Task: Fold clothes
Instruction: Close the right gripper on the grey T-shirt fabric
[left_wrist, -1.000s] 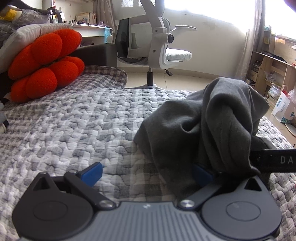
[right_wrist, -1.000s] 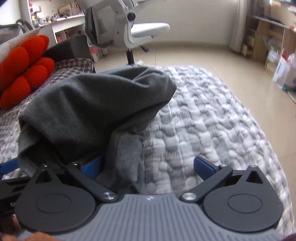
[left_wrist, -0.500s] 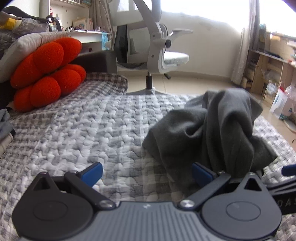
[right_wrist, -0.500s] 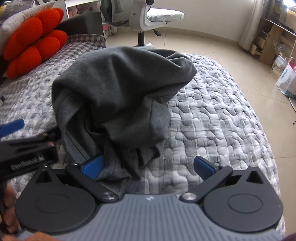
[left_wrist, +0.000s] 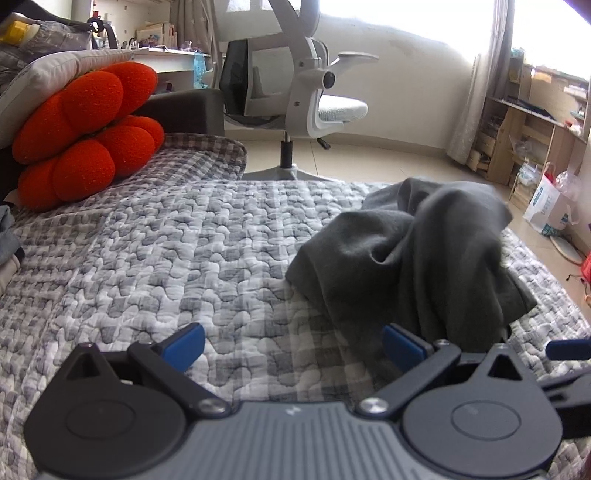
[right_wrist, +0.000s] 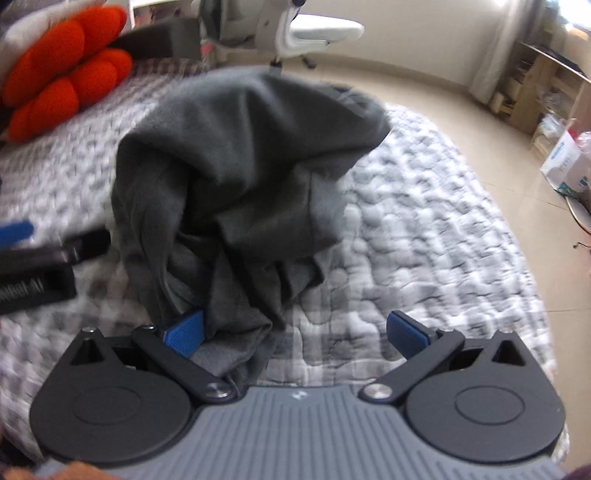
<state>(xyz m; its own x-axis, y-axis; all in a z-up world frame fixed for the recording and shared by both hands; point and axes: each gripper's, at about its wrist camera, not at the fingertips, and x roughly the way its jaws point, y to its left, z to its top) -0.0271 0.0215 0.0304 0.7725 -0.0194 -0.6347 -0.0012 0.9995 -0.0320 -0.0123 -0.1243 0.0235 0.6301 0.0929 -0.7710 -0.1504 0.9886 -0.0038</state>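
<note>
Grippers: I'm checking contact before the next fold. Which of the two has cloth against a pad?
The right gripper: the grey garment lies against its left pad. The left gripper stands open over bare quilt.

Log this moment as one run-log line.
stage: pre-fold | garment: bunched on quilt | left tool: open | right tool: open, cloth against its left finger

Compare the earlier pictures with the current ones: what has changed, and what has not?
The grey garment, bunched close against both gripper cameras a second ago, now lies farther off in a lower heap on the quilt. Both the left hand-held gripper and right hand-held gripper stay open. The orange cushion hasn't moved.
</note>
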